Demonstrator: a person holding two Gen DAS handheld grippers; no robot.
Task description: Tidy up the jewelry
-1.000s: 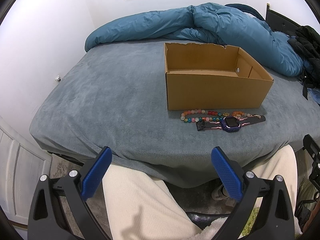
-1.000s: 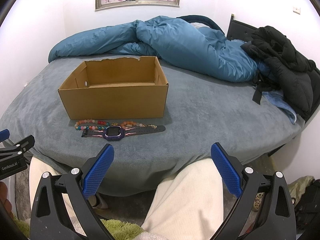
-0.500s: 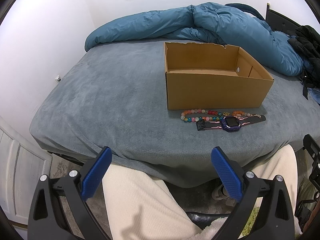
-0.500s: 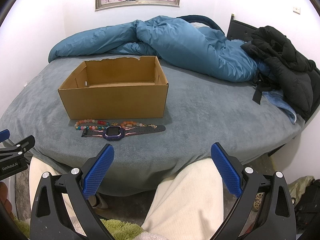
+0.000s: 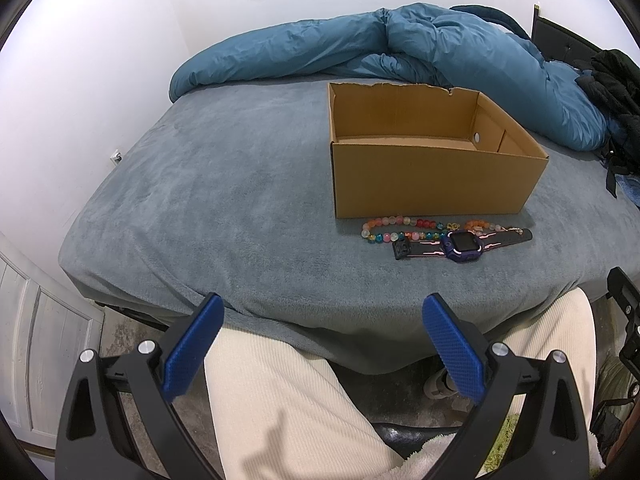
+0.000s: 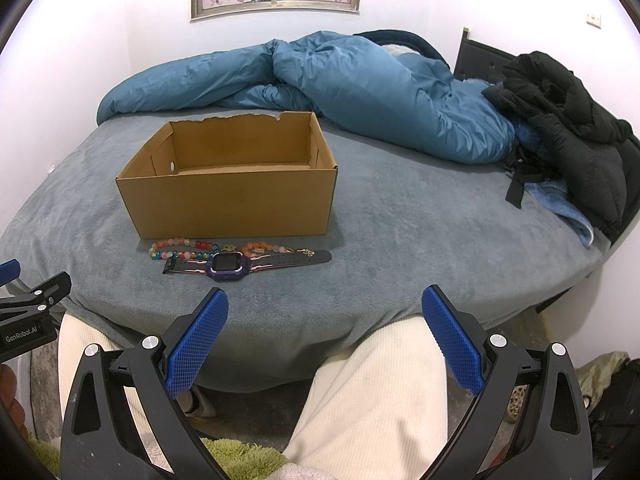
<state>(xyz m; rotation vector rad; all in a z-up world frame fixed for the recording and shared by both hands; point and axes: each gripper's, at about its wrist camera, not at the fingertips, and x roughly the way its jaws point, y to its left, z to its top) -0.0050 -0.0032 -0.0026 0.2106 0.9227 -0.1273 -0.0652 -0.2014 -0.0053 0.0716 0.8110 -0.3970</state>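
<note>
Nothing picked up yet: jewelry waits in front of the box.

On the bed (image 6: pixel 400 216), an open box (image 6: pixel 232 204); at its near wall lie beads (image 6: pixel 188 250), then a watch (image 6: pixel 228 266). Both grippers, left (image 5: pixel 320 344) and right (image 6: pixel 324 340), hang spread and empty over the person's lap. Best take the watch by its body first, clear of the beads.

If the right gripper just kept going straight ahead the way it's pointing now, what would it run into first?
Likely the grey blanket at the bed's near edge, right of the purple watch; the right gripper is open and empty. Passing higher, it would cross bare blanket right of the cardboard box. Depth is unclear.
</note>
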